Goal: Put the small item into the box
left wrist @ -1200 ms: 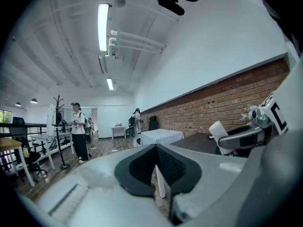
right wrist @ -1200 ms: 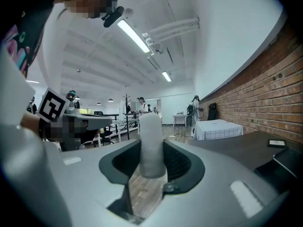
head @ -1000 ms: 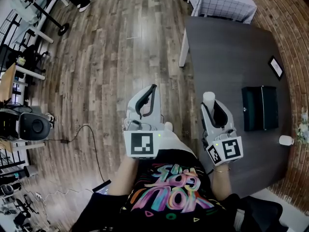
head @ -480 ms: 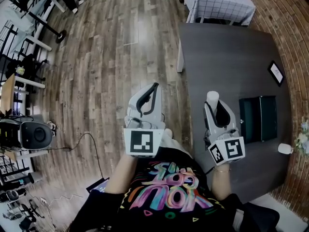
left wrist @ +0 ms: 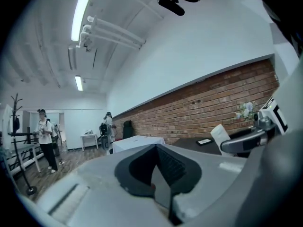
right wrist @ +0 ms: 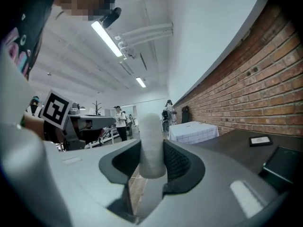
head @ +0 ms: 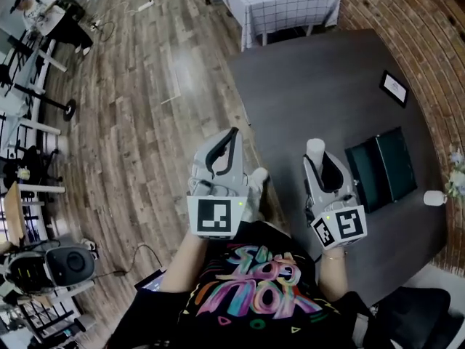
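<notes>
A dark table (head: 320, 86) stands on a wood-plank floor (head: 145, 122). A small framed card (head: 393, 89), perhaps a picture or a tablet, lies on it near the brick wall (head: 410, 20). Past the table's far end stands another table under a white checked cloth (head: 280, 2). A black round-faced device (head: 69, 265) sits at lower left. Pale flowers (left wrist: 244, 111) show against the bricks. A person (left wrist: 45, 136) stands in the far room, under ceiling strip lights (left wrist: 81, 13).

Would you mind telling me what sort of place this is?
Probably a shared lab or studio workspace: brick wall, wood plank floor, a dark table, and equipment stands at the side.
</notes>
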### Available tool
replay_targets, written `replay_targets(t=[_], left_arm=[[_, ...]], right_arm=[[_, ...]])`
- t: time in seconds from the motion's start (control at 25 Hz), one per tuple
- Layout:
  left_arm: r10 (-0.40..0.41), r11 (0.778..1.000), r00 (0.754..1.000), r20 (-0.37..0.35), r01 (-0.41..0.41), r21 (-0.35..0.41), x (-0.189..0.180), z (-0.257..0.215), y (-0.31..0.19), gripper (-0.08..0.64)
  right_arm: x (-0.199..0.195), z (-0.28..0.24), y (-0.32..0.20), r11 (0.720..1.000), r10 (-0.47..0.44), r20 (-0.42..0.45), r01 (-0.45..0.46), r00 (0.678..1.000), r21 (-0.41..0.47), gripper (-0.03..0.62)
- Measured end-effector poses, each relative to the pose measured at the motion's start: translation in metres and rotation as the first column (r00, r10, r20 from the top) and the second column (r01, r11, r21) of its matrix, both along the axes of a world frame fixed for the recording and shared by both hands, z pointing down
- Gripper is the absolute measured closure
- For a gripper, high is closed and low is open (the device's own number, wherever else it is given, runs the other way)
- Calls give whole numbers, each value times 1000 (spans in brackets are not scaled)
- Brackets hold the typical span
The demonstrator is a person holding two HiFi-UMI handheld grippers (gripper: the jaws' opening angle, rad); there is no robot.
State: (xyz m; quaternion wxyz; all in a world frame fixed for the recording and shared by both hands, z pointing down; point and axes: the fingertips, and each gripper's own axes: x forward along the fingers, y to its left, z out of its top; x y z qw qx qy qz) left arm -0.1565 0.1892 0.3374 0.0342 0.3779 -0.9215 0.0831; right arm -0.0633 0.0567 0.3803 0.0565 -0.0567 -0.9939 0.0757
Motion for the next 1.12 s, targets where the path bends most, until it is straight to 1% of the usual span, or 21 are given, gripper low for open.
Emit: replay_targets(t=[0.12,0.2,0.28,0.36,0.4,0.48,0.6,0.64,0.68,0.76,0.8,0.88,0.96,1.0,1.08,1.12], left_arm=[[122,993,993,1,-122,6,-16,0,-45,558],[216,976,976,-6,-216,12,-23,2,-78,558],[305,952,952,-18,-305,19,-29,4,-110,558],[400,916,916,-30,-399,33,-32,5,-145,558],[454,891,890,-36,-453,38,-31,6,-163,558],[556,831,830,-40,-554,43,-25,7,-197,558],[651,759,758,-46,-648,62,-16,7,-240,558],[682,732,730,-51,-679,64,-10,7,-252,558],[716,698,696,-55,-713,66,-2,7,-264,558],[781,625,622,-60,-777,70,16,7,-286,558],[806,592,589,-65,-803,71,24,8,-295,558],[844,536,532,-73,-841,69,39,11,-310,558],[871,490,486,-73,-869,73,52,12,-323,558],[881,472,467,-74,-879,74,58,12,-328,558],[895,444,438,-84,-893,76,69,14,-337,558],[900,433,426,-88,-898,75,74,15,-341,558]], right_arm=[[0,3,-27,994,111,-11,-111,994,8,451],[2,3,-47,980,200,-15,-200,980,20,451],[3,2,-66,958,287,-17,-286,958,29,449],[7,0,-86,926,377,-27,-376,926,39,450],[12,-1,-95,904,426,-33,-424,904,48,451],[24,-4,-114,852,522,-42,-519,852,68,451],[41,-7,-139,778,627,-54,-622,777,89,449],[49,-7,-145,750,661,-59,-655,748,93,449],[58,-8,-150,718,696,-65,-689,715,98,449],[78,-9,-158,646,763,-77,-756,642,105,449],[88,-8,-161,610,793,-82,-786,604,105,449],[108,-6,-165,540,841,-88,-836,533,99,449],[126,-3,-168,479,877,-93,-873,471,95,449],[135,-2,-170,452,891,-95,-887,444,95,449],[151,-1,-172,407,912,-96,-908,399,97,449],[158,-1,-174,389,920,-96,-916,381,99,449]])
